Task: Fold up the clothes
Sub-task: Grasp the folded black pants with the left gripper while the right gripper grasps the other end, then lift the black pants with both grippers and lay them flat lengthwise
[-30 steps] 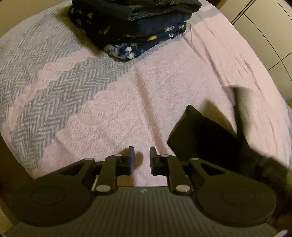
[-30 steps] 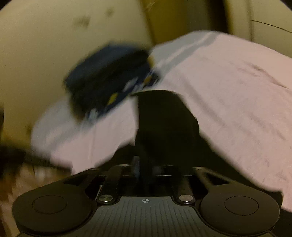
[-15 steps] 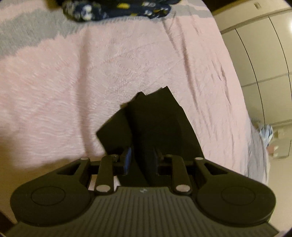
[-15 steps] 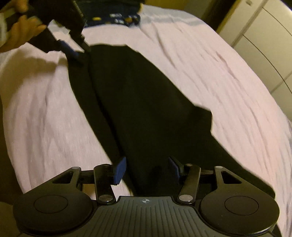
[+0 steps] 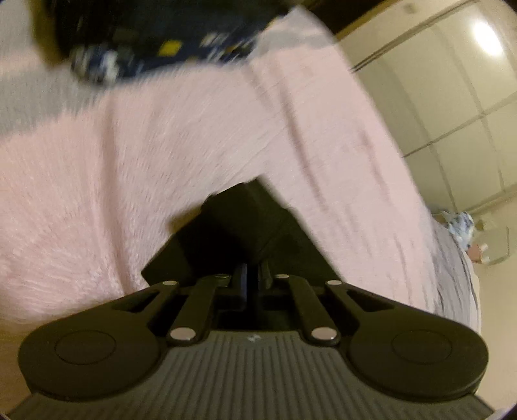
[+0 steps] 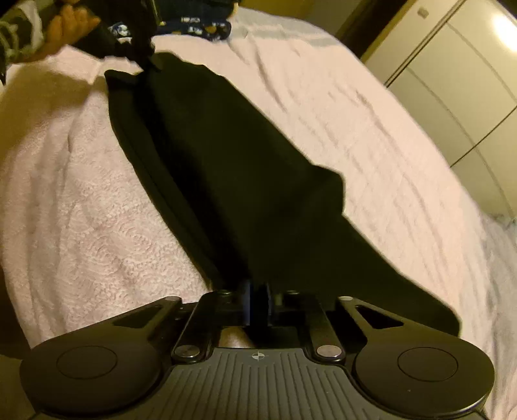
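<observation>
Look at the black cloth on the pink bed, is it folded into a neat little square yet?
No, the black garment lies stretched out long across the pink bedspread, pinched at each end by a gripper.

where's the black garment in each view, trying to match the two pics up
Left wrist view: the black garment sits low in the centre, one end pinched in the left gripper.
Right wrist view: it runs from the upper left, under the other gripper, down to the right gripper, which pinches this end.
Shared landmark: the folded navy patterned pile at the top, on the pink bedspread.
</observation>
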### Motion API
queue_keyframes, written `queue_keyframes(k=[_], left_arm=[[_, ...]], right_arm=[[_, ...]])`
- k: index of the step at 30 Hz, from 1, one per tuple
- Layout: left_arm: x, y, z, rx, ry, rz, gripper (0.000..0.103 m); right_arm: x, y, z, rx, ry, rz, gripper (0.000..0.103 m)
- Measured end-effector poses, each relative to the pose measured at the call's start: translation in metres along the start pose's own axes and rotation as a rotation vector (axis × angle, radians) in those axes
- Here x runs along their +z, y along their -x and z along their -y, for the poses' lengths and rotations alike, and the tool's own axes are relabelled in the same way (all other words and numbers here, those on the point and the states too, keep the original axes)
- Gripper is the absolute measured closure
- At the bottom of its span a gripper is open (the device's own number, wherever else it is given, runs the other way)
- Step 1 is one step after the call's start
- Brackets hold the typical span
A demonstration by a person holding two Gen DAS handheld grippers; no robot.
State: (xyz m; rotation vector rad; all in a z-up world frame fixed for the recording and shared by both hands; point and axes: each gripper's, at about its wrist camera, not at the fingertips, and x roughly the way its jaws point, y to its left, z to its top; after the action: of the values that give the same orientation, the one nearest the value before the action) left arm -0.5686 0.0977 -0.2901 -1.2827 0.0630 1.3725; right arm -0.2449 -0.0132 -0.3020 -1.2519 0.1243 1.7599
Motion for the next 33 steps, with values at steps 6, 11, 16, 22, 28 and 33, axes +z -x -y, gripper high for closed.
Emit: queue_keyframes(k=[6, 11, 16, 22, 28, 33], left_arm=[[-0.023, 0.021, -0.006, 0.059, -0.136, -0.008, 0.1], [-0.031, 0.01, -0.026, 0.081, -0.1, -0.001, 0.1], [-0.044, 0.004, -0.021, 0.169, -0.22, -0.032, 0.097], [-0.051, 0.024, 0.001, 0.297, -0.32, 0.085, 0.092], [-0.065, 0.026, 0.045, 0.317, -0.36, 0.096, 0.094], [-0.112, 0.001, 0.102, 0.11, -0.378, -0.082, 0.094]], right_arm=[[-0.001, 0.011, 0.002, 0.02, -0.008, 0.009, 0.097], [-0.004, -0.002, -0.008, 0.055, 0.023, -0.016, 0.097], [-0.005, -0.011, -0.008, 0.072, -0.055, -0.054, 0.094], [-0.014, 0.002, 0.029, 0.094, -0.35, 0.003, 0.069], [-0.076, 0.01, 0.103, 0.041, -0.803, -0.065, 0.066], [-0.184, 0.015, 0.162, 0.229, -1.466, -0.033, 0.066]])
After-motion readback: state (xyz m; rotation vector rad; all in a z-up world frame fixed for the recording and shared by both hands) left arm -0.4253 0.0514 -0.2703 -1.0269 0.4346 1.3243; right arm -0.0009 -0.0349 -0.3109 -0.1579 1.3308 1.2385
